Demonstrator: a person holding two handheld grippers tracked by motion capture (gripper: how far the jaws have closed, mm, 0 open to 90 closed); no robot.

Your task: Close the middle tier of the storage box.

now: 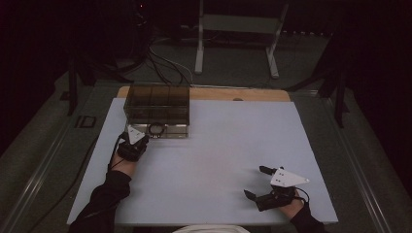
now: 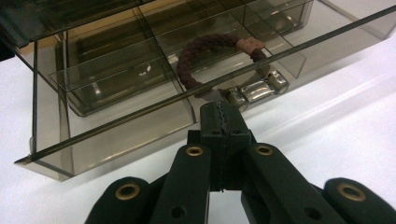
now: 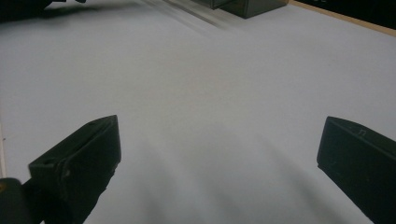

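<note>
1. Table (image 1: 218,160): white top, wooden strip along its far edge.
2. Box (image 1: 156,103): smoky clear plastic, at the far left of the table. Thin walls split it into compartments; in my left gripper view (image 2: 116,74) I count at least 3 along the front row.
3. Drawer (image 2: 140,121): a shallow tray of the same plastic, pulled out from the box's foot towards me, its front rim running slantwise across my left gripper view.
4. Bracelet (image 2: 219,60): dark maroon braided cord with 1 tan patch and a metal clasp (image 2: 259,88). It lies flat in the drawer, near its front rim; in the high view it shows as a dark ring (image 1: 156,129) just ahead of the box front.
5. Other compartments: I cannot tell any contents through the tinted plastic.
6. Left gripper (image 2: 222,112): clenched, jaws pressed together, tips at the drawer's rim just short of the clasp; whether they pinch anything I cannot tell.
7. Right gripper (image 1: 256,182): released, jaws wide apart above bare table at the near right, well apart from the box.
</note>
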